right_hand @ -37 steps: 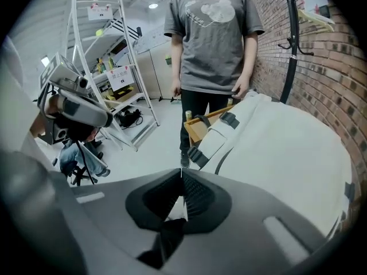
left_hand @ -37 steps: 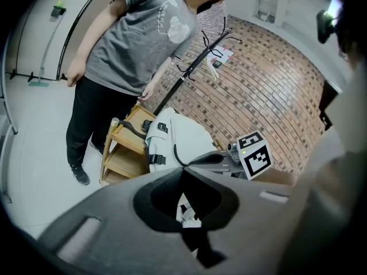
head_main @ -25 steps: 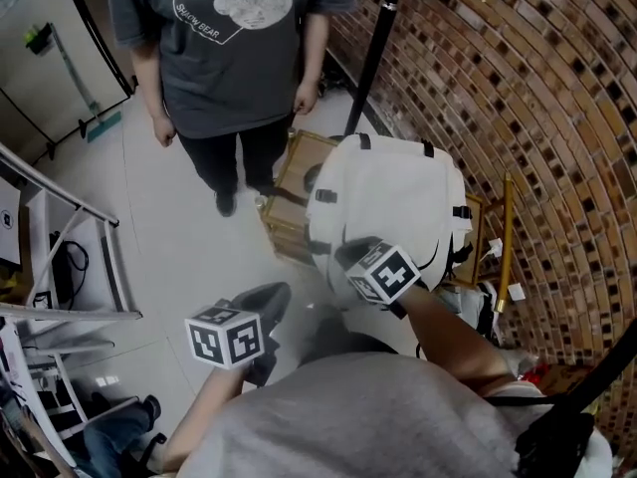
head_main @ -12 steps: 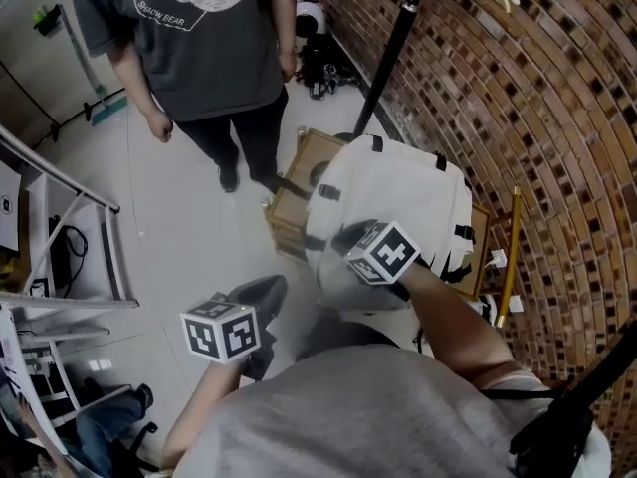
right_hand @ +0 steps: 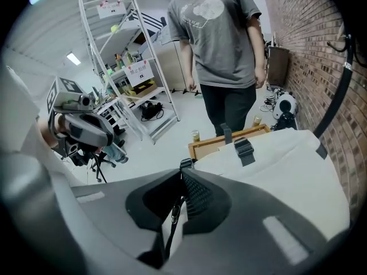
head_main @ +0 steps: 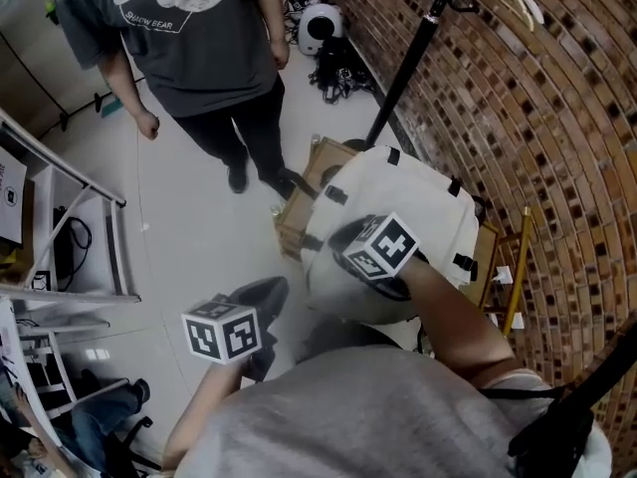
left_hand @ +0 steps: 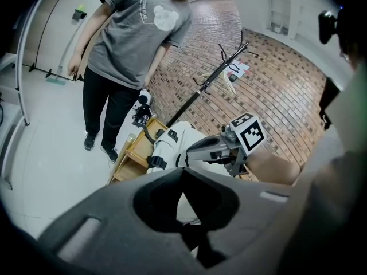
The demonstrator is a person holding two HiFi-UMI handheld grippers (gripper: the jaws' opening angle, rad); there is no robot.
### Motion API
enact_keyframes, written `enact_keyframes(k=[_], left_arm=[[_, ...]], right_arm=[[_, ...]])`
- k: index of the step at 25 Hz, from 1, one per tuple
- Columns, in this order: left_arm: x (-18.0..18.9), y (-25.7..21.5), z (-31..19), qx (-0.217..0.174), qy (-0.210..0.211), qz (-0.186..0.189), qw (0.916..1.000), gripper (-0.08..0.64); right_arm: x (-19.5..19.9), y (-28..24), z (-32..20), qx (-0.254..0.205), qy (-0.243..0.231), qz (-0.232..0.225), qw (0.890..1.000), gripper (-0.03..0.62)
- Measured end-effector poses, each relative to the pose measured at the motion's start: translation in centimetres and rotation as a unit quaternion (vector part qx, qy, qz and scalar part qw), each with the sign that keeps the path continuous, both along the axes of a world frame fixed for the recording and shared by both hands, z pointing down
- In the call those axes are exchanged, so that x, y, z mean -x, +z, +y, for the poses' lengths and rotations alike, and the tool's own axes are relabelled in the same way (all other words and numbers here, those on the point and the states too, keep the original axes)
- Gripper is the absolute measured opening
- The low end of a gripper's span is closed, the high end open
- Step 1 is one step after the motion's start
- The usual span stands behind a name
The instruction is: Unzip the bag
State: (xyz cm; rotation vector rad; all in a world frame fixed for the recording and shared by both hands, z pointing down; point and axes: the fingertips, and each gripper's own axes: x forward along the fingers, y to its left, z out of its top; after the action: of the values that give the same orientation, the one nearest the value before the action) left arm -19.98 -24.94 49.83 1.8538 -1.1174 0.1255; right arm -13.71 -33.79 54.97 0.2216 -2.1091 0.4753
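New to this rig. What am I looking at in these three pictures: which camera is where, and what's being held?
No robot: a person holds a two-jaw gripper in each hand. The top-down picture comes from a camera on their head; the other two ride on the grippers, looking along the jaws. A white backpack lies over a wooden crate by a brick wall, a bystander nearby. The right gripper is shut on the bag's zip pull; the left gripper is shut, empty, off the bag.
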Motion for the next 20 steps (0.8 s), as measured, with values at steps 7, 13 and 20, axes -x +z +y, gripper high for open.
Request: enact_keyframes(k=[7, 13, 20], left_arm=[[0.7, 0.7, -0.2, 0.011, -0.013, 0.005, 0.9998, 0.002], [0.6, 2.6, -0.5, 0.027, -0.004, -0.003, 0.9996, 0.002], [-2.1, 8.1, -2.9, 0.063, 0.053, -0.029, 0.9962, 0.002]], right_arm=[[2.3, 0.2, -0.7, 0.006, -0.029, 0.0, 1.0, 0.005], [3.2, 0.2, -1.7, 0.014, -0.031, -0.002, 0.999, 0.005], [3.2, 0.2, -2.7, 0.029, -0.024, -0.011, 0.999, 0.005]])
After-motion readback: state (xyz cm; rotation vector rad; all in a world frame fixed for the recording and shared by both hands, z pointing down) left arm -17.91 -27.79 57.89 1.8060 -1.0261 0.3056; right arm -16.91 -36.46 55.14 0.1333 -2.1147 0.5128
